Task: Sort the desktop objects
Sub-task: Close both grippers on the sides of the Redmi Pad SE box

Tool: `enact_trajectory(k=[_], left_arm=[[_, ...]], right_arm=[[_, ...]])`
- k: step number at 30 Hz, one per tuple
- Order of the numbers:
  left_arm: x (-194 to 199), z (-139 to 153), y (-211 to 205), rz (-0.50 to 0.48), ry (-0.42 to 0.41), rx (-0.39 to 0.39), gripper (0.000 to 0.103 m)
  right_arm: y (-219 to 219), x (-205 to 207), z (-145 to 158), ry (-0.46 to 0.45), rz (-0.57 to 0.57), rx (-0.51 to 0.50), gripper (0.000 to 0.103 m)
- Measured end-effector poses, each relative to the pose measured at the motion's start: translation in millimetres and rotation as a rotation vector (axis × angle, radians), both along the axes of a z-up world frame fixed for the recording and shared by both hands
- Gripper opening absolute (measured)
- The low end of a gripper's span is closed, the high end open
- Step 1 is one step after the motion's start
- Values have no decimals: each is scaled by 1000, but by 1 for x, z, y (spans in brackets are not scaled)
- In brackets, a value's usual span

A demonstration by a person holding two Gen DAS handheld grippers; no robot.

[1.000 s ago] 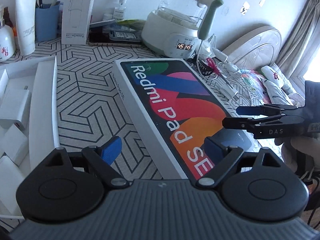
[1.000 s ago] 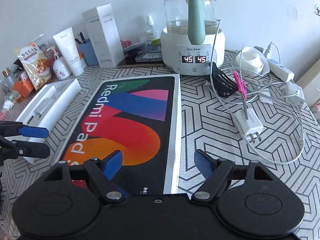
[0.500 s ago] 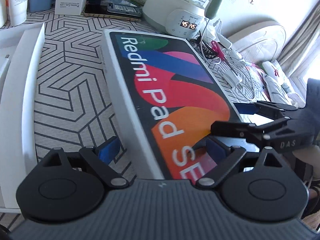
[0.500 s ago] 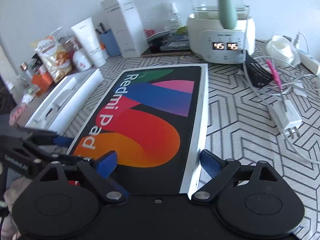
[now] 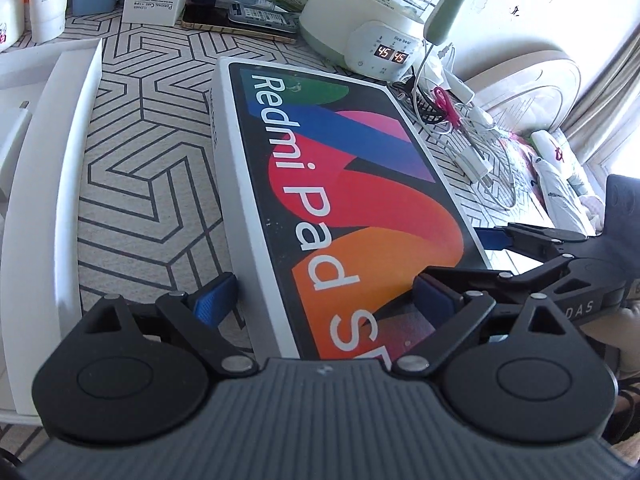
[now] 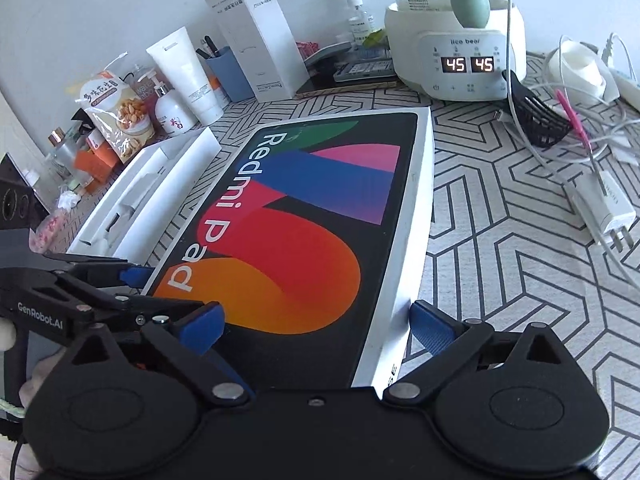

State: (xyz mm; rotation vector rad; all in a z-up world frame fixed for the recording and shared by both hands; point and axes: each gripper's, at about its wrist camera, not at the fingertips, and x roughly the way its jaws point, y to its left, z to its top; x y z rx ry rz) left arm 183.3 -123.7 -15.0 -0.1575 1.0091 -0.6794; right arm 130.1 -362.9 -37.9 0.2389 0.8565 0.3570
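Tablet box [image 5: 352, 200]: flat, rigid, smooth-faced, likely heavy; left tongs [image 5: 324, 300] and right tongs [image 6: 316, 324] straddle its near corners, jaws opening, gripping nothing; best held by long side walls.

We saw a plain white wall [image 6: 120, 8] behind the tabletop [image 5: 152, 184], which had black zigzag lines. Bright light came through a window [image 5: 624, 160] beside beige curtains [image 5: 600, 92].

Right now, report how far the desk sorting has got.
Done: nothing visibly sorted. In hand: left gripper and right gripper, jaws opening, straddle the Redmi Pad box's near corners, gripping nothing. Left: charger, cables, open white box.
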Motion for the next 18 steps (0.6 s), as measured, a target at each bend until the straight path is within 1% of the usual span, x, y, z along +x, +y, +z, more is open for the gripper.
enact_trajectory(k=[3,9,18], left_arm=[[1,0,-1,-2,-1,1,98],[0,-1,-2,7,-8,4,98],[-1,-1,-1,3,-21,0,98]], right_arm=[[-6,3,-5,23,-7,53,103],[-4,0,-6,8,-4,42,103],[-3,3,-4,16,-5,32,102]])
